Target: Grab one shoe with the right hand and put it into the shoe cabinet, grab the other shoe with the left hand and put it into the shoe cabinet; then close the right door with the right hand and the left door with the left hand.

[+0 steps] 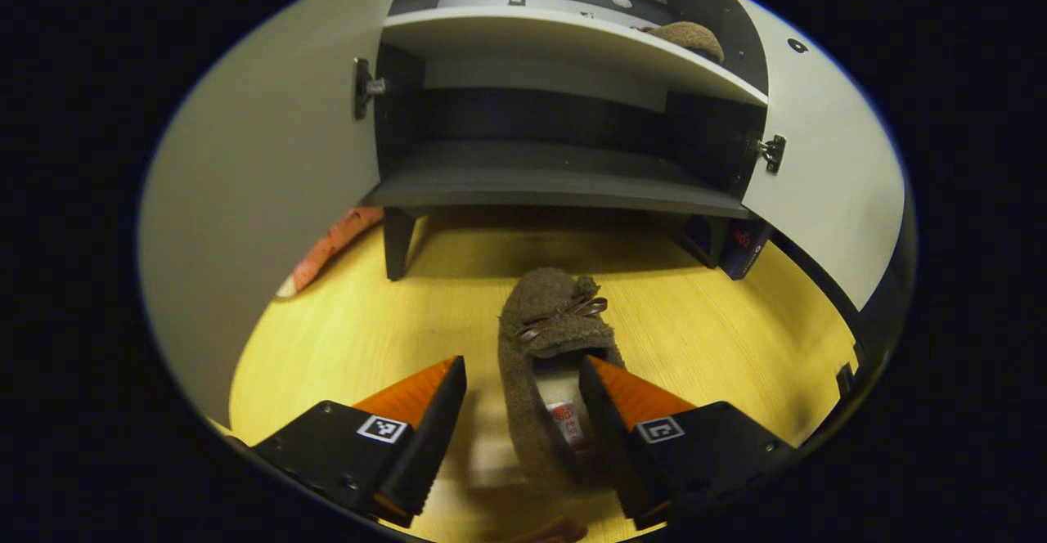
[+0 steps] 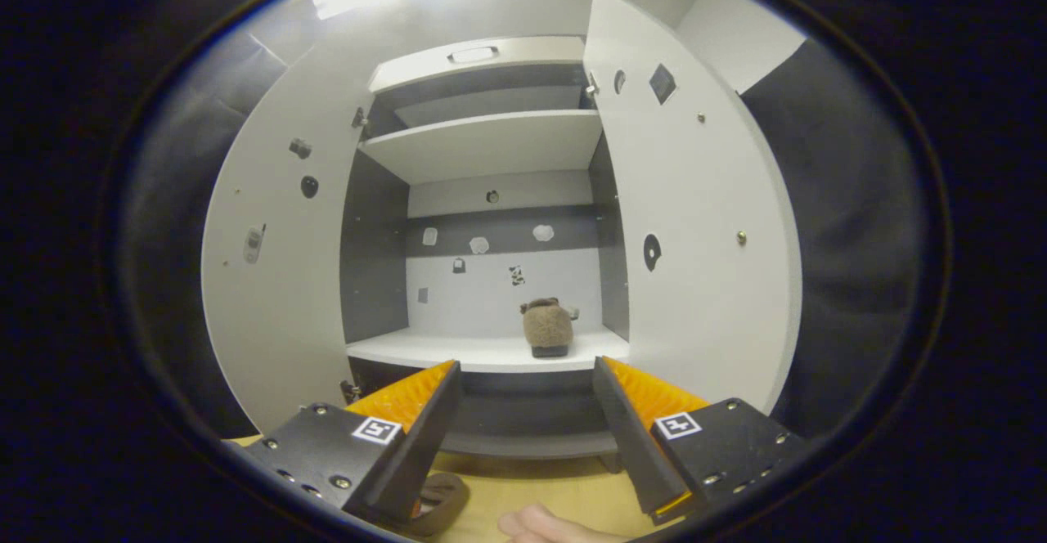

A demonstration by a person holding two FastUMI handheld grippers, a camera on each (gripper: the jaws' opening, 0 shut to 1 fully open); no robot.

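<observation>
A yellow wooden floor (image 1: 703, 338) is lying under everything. An orange, soft-looking thing (image 1: 331, 244) is resting on it at the left (what it is cannot be told). A dark blue box (image 1: 740, 249) is standing on the floor at the right.

One brown slipper (image 1: 552, 363) lies on the wooden floor (image 1: 368, 338); the other (image 2: 547, 329) sits on the cabinet shelf (image 2: 458, 352), near its right end.

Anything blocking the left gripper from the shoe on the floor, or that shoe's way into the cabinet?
Nothing visible. The left gripper has open jaws already around the shoe, and both cabinet doors stand open with bare floor between.
</observation>
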